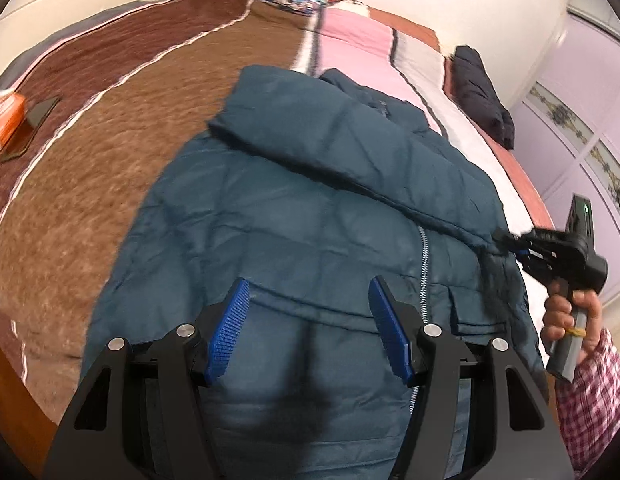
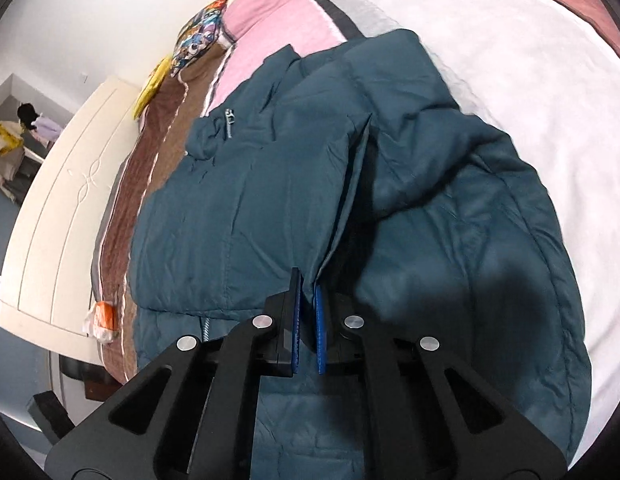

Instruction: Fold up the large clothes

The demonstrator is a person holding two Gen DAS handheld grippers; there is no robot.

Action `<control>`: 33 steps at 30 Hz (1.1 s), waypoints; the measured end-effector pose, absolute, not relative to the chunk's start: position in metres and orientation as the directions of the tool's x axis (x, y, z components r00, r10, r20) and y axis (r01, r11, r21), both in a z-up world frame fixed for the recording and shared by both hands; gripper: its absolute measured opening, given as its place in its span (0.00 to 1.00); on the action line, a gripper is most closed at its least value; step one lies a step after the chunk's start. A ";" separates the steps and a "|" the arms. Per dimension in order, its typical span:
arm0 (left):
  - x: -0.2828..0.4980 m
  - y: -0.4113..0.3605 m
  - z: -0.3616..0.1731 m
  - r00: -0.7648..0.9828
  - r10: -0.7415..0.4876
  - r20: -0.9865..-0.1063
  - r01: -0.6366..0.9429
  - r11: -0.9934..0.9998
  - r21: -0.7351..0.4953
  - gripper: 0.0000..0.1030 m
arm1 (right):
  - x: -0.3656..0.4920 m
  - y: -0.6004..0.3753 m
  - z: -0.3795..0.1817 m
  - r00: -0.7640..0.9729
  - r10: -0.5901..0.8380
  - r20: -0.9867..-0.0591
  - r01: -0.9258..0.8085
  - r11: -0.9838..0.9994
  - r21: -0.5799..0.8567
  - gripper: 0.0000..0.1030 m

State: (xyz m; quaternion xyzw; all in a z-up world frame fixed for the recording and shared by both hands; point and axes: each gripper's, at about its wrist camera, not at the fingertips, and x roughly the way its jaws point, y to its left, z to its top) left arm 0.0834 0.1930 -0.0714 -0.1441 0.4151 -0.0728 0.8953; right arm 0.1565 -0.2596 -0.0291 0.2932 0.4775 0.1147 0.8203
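Observation:
A large teal padded jacket (image 1: 318,216) lies front up on the bed, its silver zipper (image 1: 424,256) running down the middle. One sleeve (image 1: 350,148) is folded across the chest. My left gripper (image 1: 310,320) is open and empty, hovering over the jacket's lower front. My right gripper (image 1: 506,240) shows at the jacket's right side, shut on the sleeve's cuff end. In the right wrist view the right gripper (image 2: 308,316) pinches a fold of the teal jacket (image 2: 450,220) between its blue pads (image 2: 321,328).
The bed has a brown blanket (image 1: 110,160) on the left and pink and white bedding (image 1: 350,28) behind. A dark garment (image 1: 482,96) lies at the far right edge. A phone (image 1: 34,120) and orange packet (image 1: 8,116) lie left. A cream headboard (image 2: 66,208) stands beside the bed.

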 end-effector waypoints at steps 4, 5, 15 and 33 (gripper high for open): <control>0.085 0.203 -0.075 0.640 -0.252 -0.726 -0.020 0.939 -0.344 0.59 | 0.169 -0.254 -0.040 0.487 0.430 -0.760 0.132 0.824 0.551 0.12; 0.084 0.205 -0.075 0.642 -0.250 -0.725 -0.020 0.939 -0.342 0.59 | 0.170 -0.253 -0.041 0.485 0.416 -0.769 0.141 0.831 0.538 0.19; 0.063 0.235 -0.070 0.661 -0.163 -0.733 -0.080 0.955 -0.284 0.64 | 0.132 -0.275 -0.015 0.526 0.349 -0.776 0.095 0.882 0.461 0.43; 0.010 0.327 -0.108 0.544 -0.210 -0.813 -0.229 0.894 -0.385 0.70 | -0.032 -0.352 -0.007 0.402 0.334 -0.852 0.084 0.914 0.398 0.61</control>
